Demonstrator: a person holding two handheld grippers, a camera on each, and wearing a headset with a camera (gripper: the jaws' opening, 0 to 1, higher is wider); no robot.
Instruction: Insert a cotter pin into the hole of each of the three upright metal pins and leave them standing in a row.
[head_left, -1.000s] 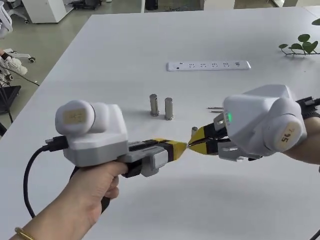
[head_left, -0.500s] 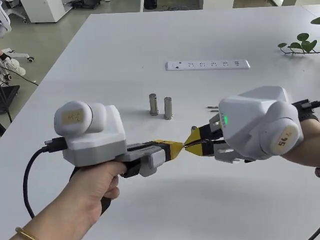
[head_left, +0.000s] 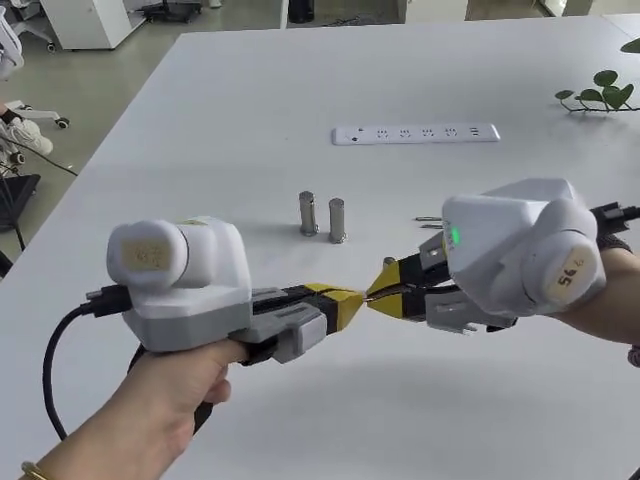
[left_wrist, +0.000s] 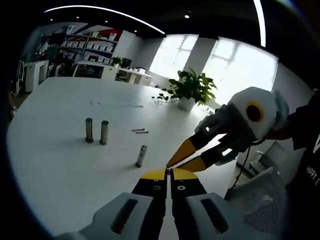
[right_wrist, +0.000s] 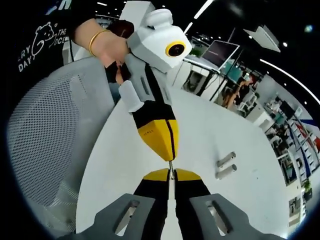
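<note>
Between the yellow tips, above the counter (head_left: 250, 100), can barely make out a cotter pin (right_wrist: 171, 165), a thin sliver. Pinching it with the left tool (left_wrist: 169, 171), fully closed. Meeting it with the right tool (right_wrist: 171, 173), narrowed to a slit; cannot tell whether clamped or merely touching. Behind the right tool, seeing only the top of one metal pin (head_left: 389, 263), plus two other metal pins (head_left: 308, 212) upright beyond.

left pin (head_left: 308, 212) beside middle pin (head_left: 338, 219) | third pin (head_left: 389, 263) right-front | cotter pins (head_left: 430, 217) right | power strip (head_left: 417, 132) behind
</note>
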